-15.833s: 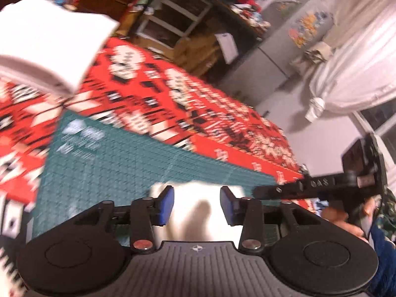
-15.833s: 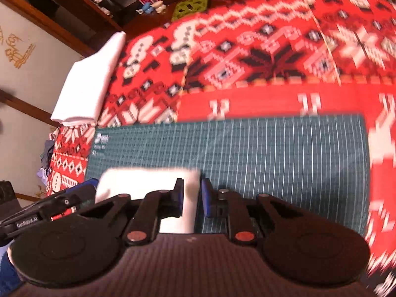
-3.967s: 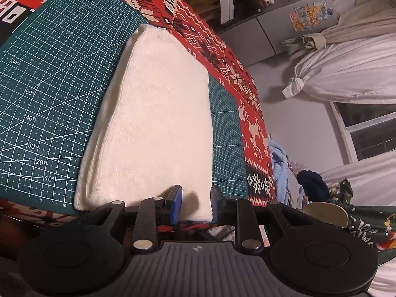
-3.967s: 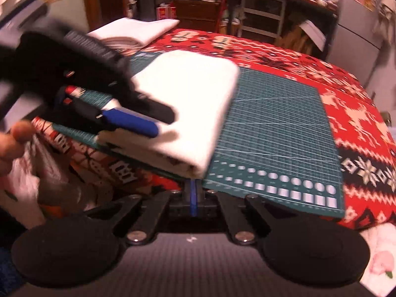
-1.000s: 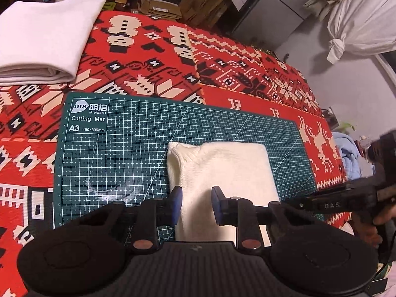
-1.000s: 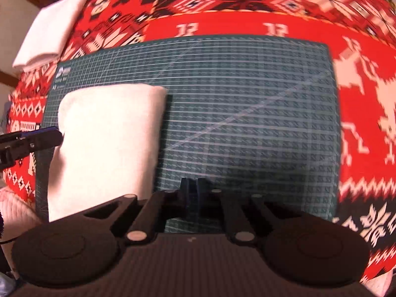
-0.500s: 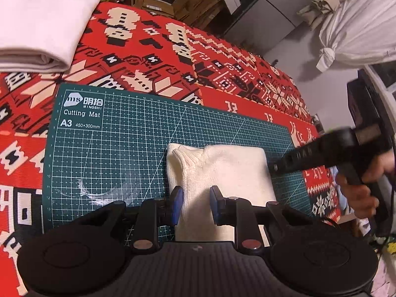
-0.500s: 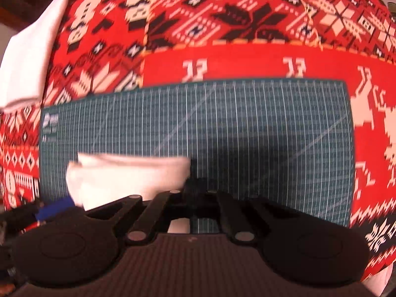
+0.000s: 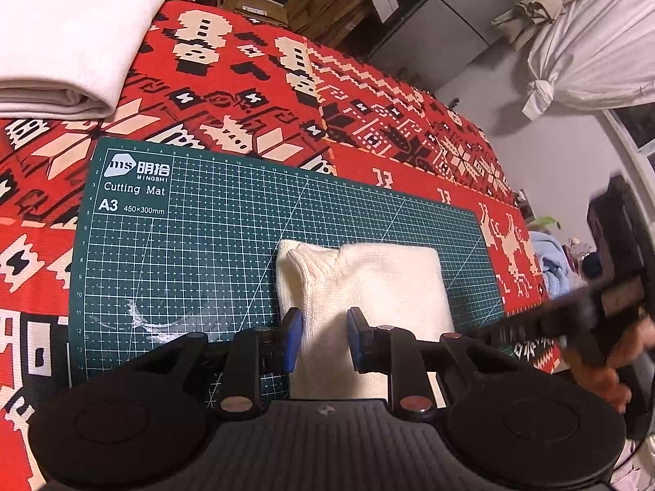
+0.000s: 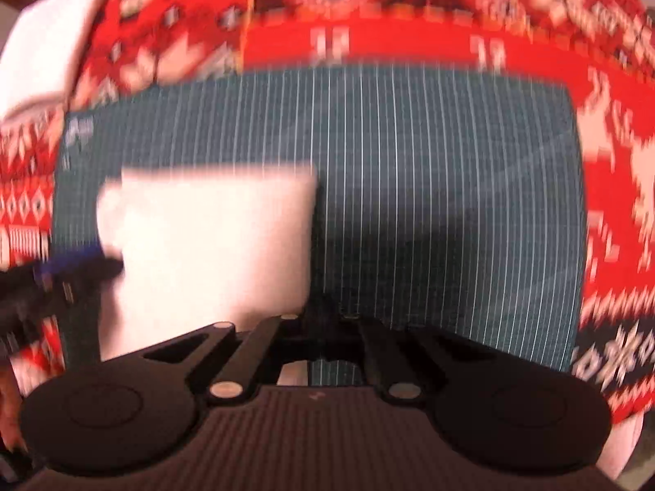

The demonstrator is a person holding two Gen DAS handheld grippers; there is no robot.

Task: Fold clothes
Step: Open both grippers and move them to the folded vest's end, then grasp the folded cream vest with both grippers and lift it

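Lying on the green cutting mat (image 9: 196, 245), toward its near right part, the folded cream sweater (image 9: 376, 282) sat as a compact rectangle with its ribbed collar at the far left corner. Its long axis ran away from the person, roughly in line with the fingers of the left gripper (image 9: 323, 337). That gripper hovered over the near edge of the sweater with its blue pads (image 9: 292, 337) apart, one at the left border and one over the cloth; whether they touched the cloth could not be told.

The right gripper (image 10: 327, 319) showed blurred in its own view, with its fingers drawn together and nothing seen between them. It pointed at bare mat just to the right of the sweater's right edge. In the left wrist view it appeared at the right margin, held in a hand (image 9: 606, 372), beside the sweater.

A stack of folded white cloth (image 9: 69, 41) rested on the red patterned blanket (image 9: 254, 94) beyond the mat's far left corner, well apart from the sweater.

Judged from this layout, the left gripper was the nearer one for a grasp. Any transfer to the stack would run forward and left.
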